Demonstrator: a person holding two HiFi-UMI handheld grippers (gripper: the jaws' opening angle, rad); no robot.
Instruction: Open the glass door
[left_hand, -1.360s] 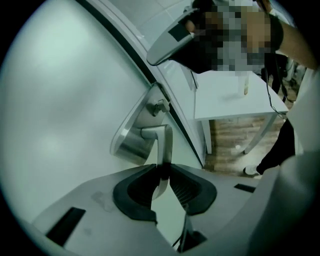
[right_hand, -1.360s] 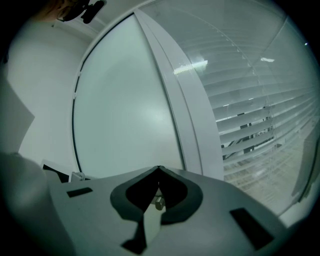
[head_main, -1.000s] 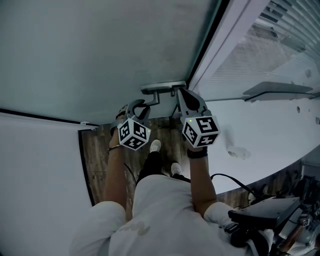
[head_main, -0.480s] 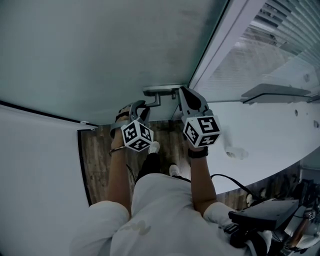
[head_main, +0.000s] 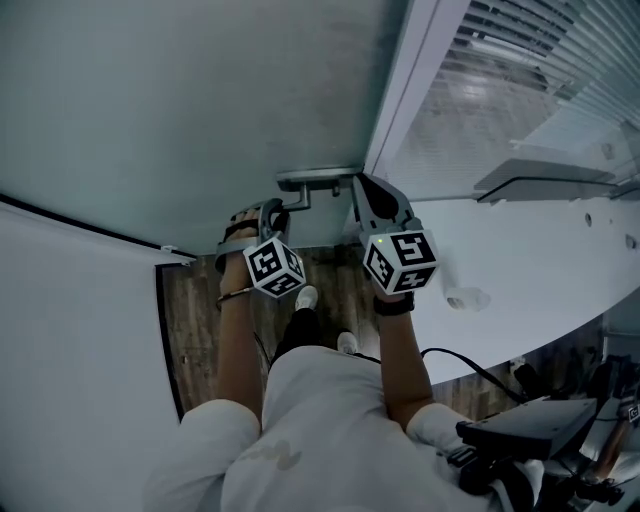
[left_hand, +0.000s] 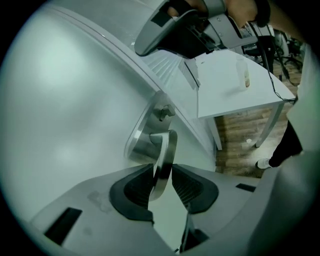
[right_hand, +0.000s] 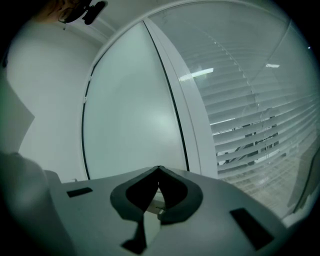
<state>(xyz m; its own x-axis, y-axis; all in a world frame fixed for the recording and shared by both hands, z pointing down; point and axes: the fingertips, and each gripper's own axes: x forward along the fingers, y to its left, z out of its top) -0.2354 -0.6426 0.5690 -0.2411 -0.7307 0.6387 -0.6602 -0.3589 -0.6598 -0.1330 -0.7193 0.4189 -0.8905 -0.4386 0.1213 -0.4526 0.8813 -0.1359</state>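
1. Glass door (head_main: 200, 110): frosted panel straight ahead. Likely heavy, stiff and brittle, so don't load the glass.
2. Take it by the lever handle (left_hand: 167, 142) at the door's frame edge. It's rigid, smooth metal and probably slippery.
3. Left gripper (left_hand: 162, 182): fingers part open, clamped across the lever with a pad on each face.
4. Right gripper (right_hand: 159, 172): fingers closed tip to tip, empty, just beside the handle.

White short-sleeved top (head_main: 330, 430), dark trousers (head_main: 300, 330), white shoes (head_main: 310, 295); thin bracelet (head_main: 232, 295) on left wrist, dark band (head_main: 395, 307) on right; the grey left hand-held gripper (head_main: 279, 212) and right hand-held gripper (head_main: 357, 186) each bear a black-and-white marker cube (head_main: 273, 267).
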